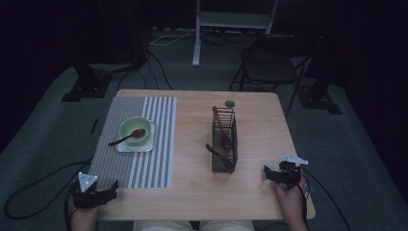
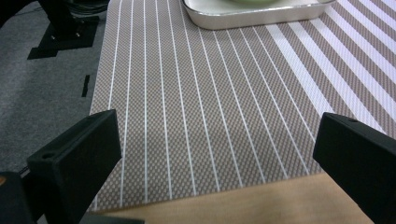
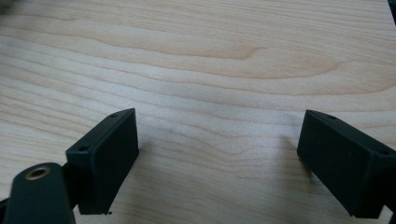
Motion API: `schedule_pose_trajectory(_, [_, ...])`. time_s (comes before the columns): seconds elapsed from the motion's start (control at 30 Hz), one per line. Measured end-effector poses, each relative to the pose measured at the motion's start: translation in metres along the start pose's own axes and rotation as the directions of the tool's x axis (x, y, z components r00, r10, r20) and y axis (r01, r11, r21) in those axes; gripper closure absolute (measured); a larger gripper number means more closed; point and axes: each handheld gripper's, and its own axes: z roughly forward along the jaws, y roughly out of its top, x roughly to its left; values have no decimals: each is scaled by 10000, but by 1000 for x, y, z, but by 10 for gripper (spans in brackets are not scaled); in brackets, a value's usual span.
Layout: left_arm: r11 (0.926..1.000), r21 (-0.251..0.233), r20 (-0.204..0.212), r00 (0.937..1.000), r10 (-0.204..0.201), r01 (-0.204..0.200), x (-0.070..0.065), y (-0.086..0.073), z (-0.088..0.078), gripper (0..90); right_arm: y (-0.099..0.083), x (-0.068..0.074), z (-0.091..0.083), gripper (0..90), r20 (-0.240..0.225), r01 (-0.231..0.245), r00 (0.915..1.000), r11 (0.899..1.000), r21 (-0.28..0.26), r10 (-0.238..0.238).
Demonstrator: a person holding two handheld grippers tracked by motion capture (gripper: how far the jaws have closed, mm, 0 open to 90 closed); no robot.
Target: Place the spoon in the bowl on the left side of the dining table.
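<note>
A green bowl sits on a white square tray on the striped placemat, with a brown spoon resting in it. A black wire basket in the middle of the table holds brown wooden utensils. My left gripper rests open at the placemat's near left corner, jaws wide apart over the mat, nothing between them; the tray's edge lies ahead. My right gripper sits open at the table's near right, over bare wood.
A small grey round object lies near the table's far edge. A folding chair and a white stand are beyond the table. Cables trail on the floor at both sides.
</note>
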Motion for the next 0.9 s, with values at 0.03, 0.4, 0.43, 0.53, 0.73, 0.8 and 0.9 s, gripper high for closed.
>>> schedule_pose_trajectory(0.03, [10000,-18,1,10000,-9,9,0,-1,-1,10,0,0,0,119,0,0,10000,10000,0,0])
schedule_pose_trajectory(0.4, [9993,-133,-251,9991,-340,337,9,-12,-13,10,0,0,0,119,2,0,10000,10000,1,0])
schedule_pose_trajectory(0.43, [9983,-361,-380,9982,-473,459,11,-14,-16,10,0,0,0,119,3,0,10000,10000,4,0])
schedule_pose_trajectory(0.53, [9986,-409,-595,9975,-368,344,14,-16,-18,10,0,0,0,120,0,-2,10000,10000,1,2])
schedule_pose_trajectory(0.73, [9984,-280,-867,9949,-512,490,23,-25,-19,10,0,0,0,119,0,2,10000,10000,1,-2])
schedule_pose_trajectory(0.8, [9972,-303,-1022,9922,-714,686,26,-28,-22,10,0,0,0,119,1,2,10000,10000,1,-2])
schedule_pose_trajectory(0.9, [9957,-207,-1336,9868,-919,900,29,-31,-24,10,0,0,0,119,1,3,10000,10000,1,-3])
